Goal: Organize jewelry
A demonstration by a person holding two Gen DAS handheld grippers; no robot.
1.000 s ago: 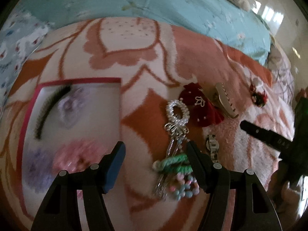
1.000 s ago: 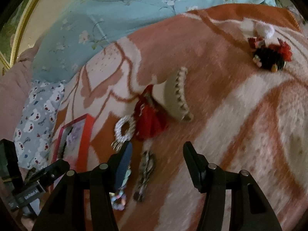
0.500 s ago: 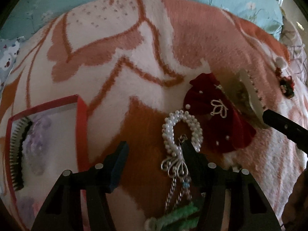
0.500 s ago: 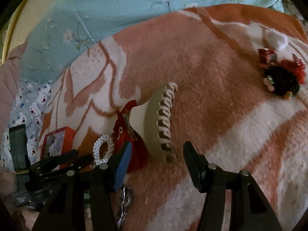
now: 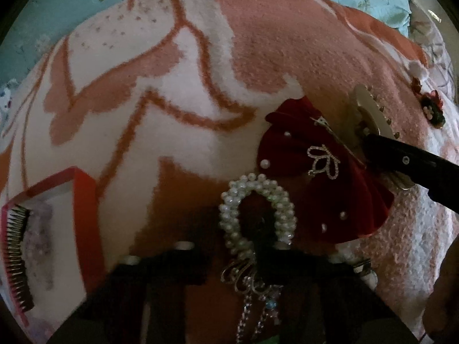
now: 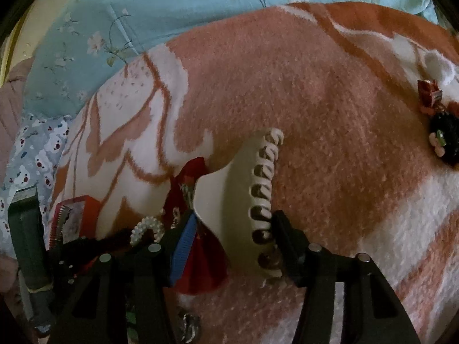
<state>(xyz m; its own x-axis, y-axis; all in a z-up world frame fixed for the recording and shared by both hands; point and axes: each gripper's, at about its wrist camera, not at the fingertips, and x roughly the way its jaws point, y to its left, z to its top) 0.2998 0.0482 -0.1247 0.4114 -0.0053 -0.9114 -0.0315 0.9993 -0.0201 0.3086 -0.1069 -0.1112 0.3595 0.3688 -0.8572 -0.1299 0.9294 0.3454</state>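
Closing low over the blanket [image 5: 200, 149], the left gripper [image 5: 259, 229] has its jaws drawing in on the pearl loop [image 5: 255, 215], one dark finger showing through the loop's hollow; whether the pads already press the beads cannot be told, since the nearest part of that view lies in shadow. Silver chains [image 5: 252, 309] trail from the loop toward the camera, so a pinch at the ornament's neck looks chosen to lift it whole.

Just right of the pearl loop lies the red velvet bow [image 5: 321, 177], and touching the bow's far edge rests the cream claw clip [image 6: 246, 200]. The right gripper [image 6: 232, 232] straddles that clip at about half spread, its jaws easing inward, the blue-padded finger against the clip's smooth back by the bow and the other finger at the toothed side; a firm hold is not evident. Approaching from above probably suits the soft, yielding surface.

Left of the pearl loop stands the red-rimmed box [image 5: 83, 200], already holding a dark comb [image 5: 17, 258], likely the sorting destination. Well right of the loop, farther off, sits a small red-and-black flower piece [image 6: 444, 140]. Beyond everything runs the pale blue floral sheet [image 6: 172, 14].
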